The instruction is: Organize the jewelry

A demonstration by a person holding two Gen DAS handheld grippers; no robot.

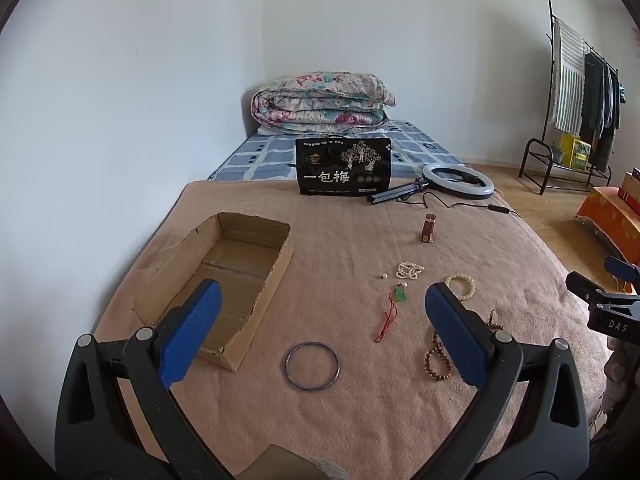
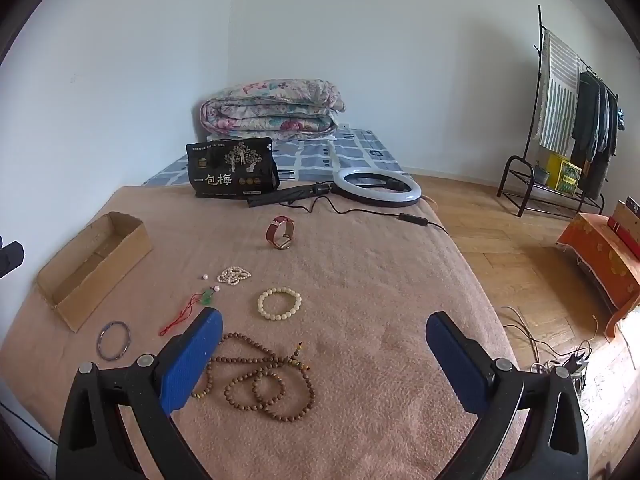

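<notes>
Beige blanket (image 2: pixel 360 280) carries scattered jewelry: bangle (image 1: pixel 312 366), cream bracelet (image 2: pixel 279 303), brown beads (image 2: pixel 264 384), watch (image 2: pixel 280 232). Cardboard box (image 1: pixel 224 272) lies left. Left gripper (image 1: pixel 324 320) and right gripper (image 2: pixel 324 344) gape wide, holding nothing.

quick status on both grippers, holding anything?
Left gripper: open, holding nothing, above the blanket near the cardboard box.
Right gripper: open, holding nothing, above the brown bead necklace.

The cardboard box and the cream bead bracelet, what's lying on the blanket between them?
In the right wrist view, between the cardboard box and the cream bead bracelet lie a green pendant on red cord and two loose pearls.
</notes>
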